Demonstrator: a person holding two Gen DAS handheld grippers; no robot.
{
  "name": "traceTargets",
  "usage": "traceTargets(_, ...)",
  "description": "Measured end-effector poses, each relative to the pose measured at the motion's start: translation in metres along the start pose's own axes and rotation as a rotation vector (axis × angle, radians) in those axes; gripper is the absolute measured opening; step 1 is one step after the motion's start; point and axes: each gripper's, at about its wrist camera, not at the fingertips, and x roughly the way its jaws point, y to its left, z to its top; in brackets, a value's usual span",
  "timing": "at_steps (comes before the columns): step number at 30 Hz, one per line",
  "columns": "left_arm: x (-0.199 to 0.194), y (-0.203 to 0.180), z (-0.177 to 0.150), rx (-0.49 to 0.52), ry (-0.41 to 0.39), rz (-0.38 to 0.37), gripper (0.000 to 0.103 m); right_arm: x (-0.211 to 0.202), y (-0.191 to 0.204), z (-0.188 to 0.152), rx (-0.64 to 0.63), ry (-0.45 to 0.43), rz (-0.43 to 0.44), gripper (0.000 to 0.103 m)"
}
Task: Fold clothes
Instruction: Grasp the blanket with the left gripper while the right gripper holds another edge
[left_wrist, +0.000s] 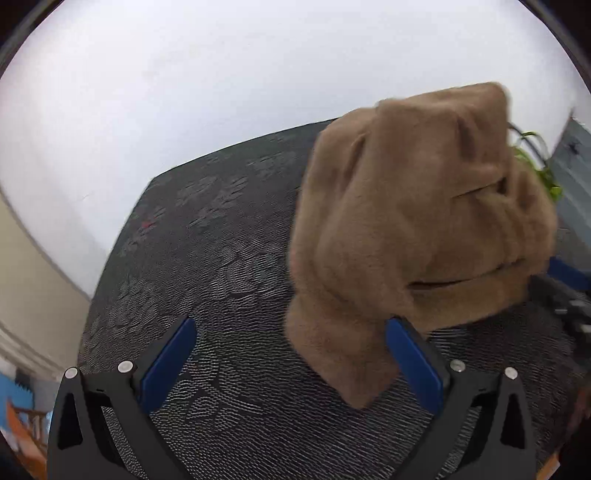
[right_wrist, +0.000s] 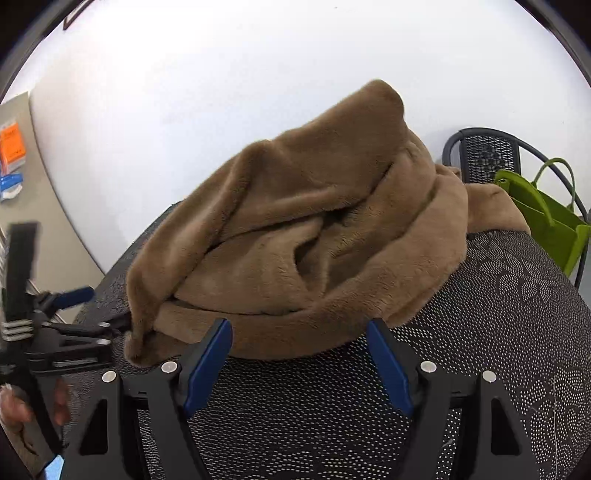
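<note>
A: Left wrist view: the left gripper (left_wrist: 291, 363) is spread, and a corner of the brown plush fleece garment (left_wrist: 417, 229) hangs between its fingers, over the dark perforated tabletop (left_wrist: 221, 266).

B: Right wrist view: the right gripper (right_wrist: 299, 363) is spread too, just short of the bunched heap. It looks like early spreading; next, each gripper should pinch an edge.

A: Left side of the dark perforated metal tabletop (left_wrist: 207, 258) is bare, easy passage there.

B: Right side's blocked: bunched brown plush garment (right_wrist: 303, 236) heaps across the middle. Its corner hangs between the left gripper's (left_wrist: 291, 360) spread blue pads (left_wrist: 168, 363).

A: Far right edge?

B: Tight. Black mesh chair back (right_wrist: 487, 155) and lime-green tote bag (right_wrist: 546, 218) stand just beyond it.
</note>
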Motion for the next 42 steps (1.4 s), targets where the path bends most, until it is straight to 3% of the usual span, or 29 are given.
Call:
traceTargets(4, -0.008, -0.005, 0.000, 0.018, -0.015, -0.070, 0.103, 0.012, 0.015, 0.009, 0.040, -0.004, 0.016, 0.077)
traceTargets(8, 0.018, -0.010, 0.006, 0.042, 0.034, 0.019, 0.103, 0.013, 0.018, 0.006, 0.052, 0.005, 0.020, 0.077)
traceTargets(13, 0.044, -0.001, 0.015, -0.024, 0.099, 0.009, 0.100, 0.012, 0.014, 0.000, 0.067, -0.015, 0.021, 0.077)
traceTargets(16, 0.050, 0.007, 0.014, -0.073, 0.124, -0.050, 0.084, 0.010, 0.012, 0.001, 0.073, -0.033, 0.024, 0.077)
traceTargets(18, 0.054, 0.014, 0.012, -0.089, 0.137, -0.101, 0.061, 0.008, 0.014, 0.005, 0.041, -0.048, 0.032, 0.077)
traceTargets(20, 0.057, 0.017, 0.011, -0.106, 0.148, -0.156, 0.051, 0.003, 0.022, 0.011, 0.004, -0.067, 0.035, 0.077)
traceTargets(24, 0.056, 0.021, 0.011, -0.131, 0.138, -0.174, 0.041, -0.008, 0.038, 0.021, -0.040, -0.109, 0.035, 0.077)
traceTargets(30, 0.058, 0.034, 0.017, -0.207, 0.130, -0.180, 0.036, 0.024, 0.049, 0.041, -0.058, -0.026, 0.132, 0.077)
traceTargets(35, 0.048, 0.045, 0.023, -0.230, 0.084, -0.122, 0.030, 0.056, 0.057, 0.051, -0.058, 0.072, 0.191, 0.058)
traceTargets(38, 0.042, 0.060, 0.029, -0.247, 0.048, -0.063, 0.027, 0.075, 0.057, 0.047, -0.036, 0.134, 0.205, 0.030)
traceTargets(40, 0.044, 0.073, 0.032, -0.270, 0.050, -0.073, 0.027, 0.081, 0.055, 0.044, -0.005, 0.163, 0.257, 0.016)
traceTargets(42, 0.048, 0.083, 0.034, -0.289, 0.055, -0.074, 0.028, 0.081, 0.056, 0.042, 0.024, 0.171, 0.348, 0.013)
